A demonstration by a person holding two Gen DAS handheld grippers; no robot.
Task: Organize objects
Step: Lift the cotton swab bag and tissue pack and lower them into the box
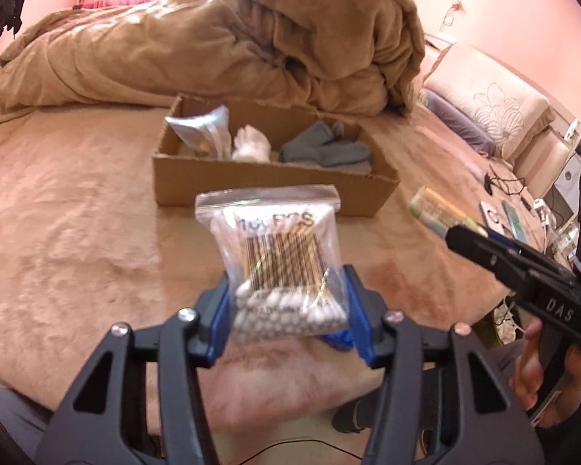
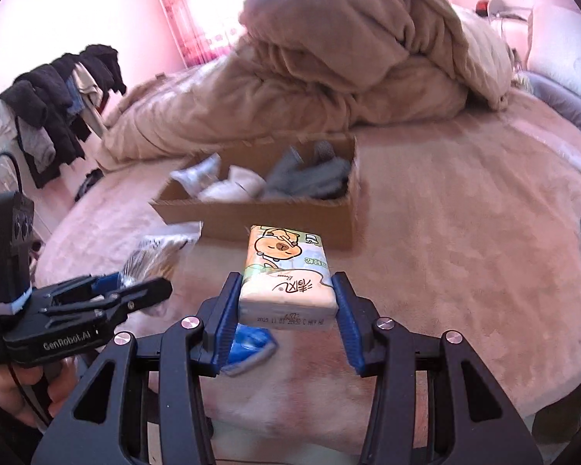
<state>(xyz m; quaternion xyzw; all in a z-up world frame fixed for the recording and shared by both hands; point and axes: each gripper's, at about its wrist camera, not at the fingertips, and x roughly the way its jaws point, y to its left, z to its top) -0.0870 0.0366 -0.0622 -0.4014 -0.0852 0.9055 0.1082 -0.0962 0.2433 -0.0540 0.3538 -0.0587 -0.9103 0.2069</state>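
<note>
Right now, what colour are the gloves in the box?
Grey gloves, lying at the right end of the cardboard box; clearest in the left wrist view.

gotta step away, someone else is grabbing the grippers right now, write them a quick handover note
Left gripper: shut on the cotton swab bag, held above the bed.
Right gripper: shut on the tissue pack, also held up.
Cardboard box sits ahead on the bed, already holding grey gloves, a white cloth item and a silvery packet.
Left to do: likely drop both held items into the box.
</note>
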